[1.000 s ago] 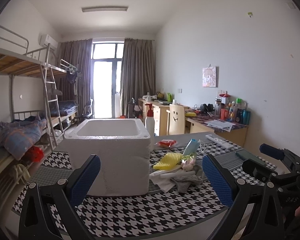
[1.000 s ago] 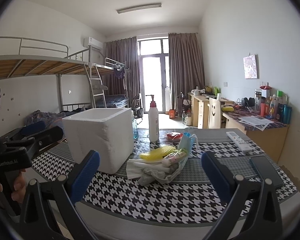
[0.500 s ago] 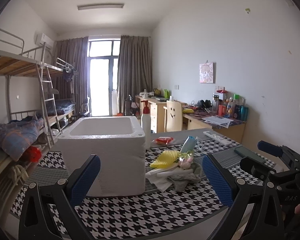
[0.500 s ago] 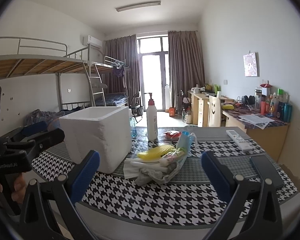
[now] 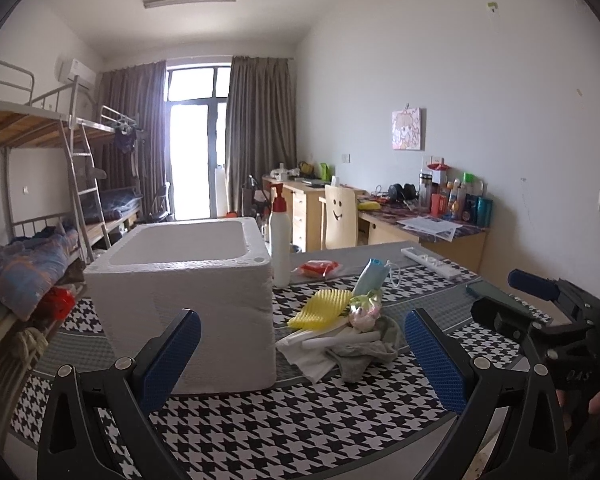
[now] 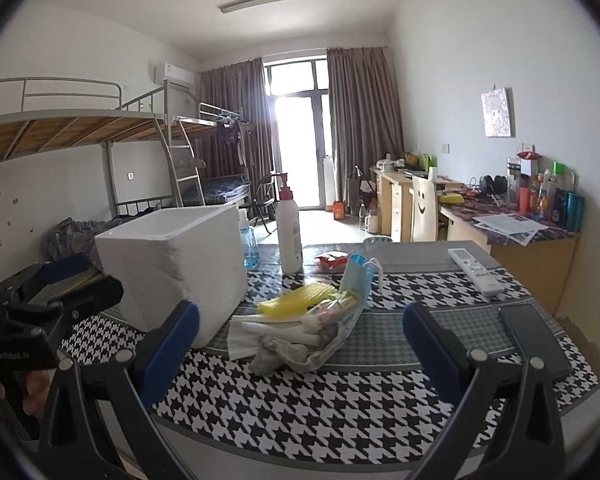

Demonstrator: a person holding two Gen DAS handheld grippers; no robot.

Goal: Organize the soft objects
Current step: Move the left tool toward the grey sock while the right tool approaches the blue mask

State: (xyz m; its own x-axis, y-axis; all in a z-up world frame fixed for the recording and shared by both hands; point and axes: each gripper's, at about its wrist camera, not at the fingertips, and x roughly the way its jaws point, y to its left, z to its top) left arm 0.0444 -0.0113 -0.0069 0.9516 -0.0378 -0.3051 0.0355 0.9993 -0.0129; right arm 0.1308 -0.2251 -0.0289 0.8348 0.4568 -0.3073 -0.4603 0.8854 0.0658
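Your left claw [image 5: 298,354] fills the bottom of its frame, spread wide and grasping nothing; your right claw [image 6: 300,342] sits the same way, released and bare. At frame centre on the houndstooth worktop [image 6: 340,396] lies the heap of soft objects [image 6: 300,320]: a yellow sponge [image 5: 320,309], a blue face mask [image 6: 354,278], white cloth and a grey rag [image 6: 284,354]; just left of it stands the white foam box [image 5: 188,296], what shows of its inside looking bare. By my judgement, sorting has not begun; every piece remains to move.
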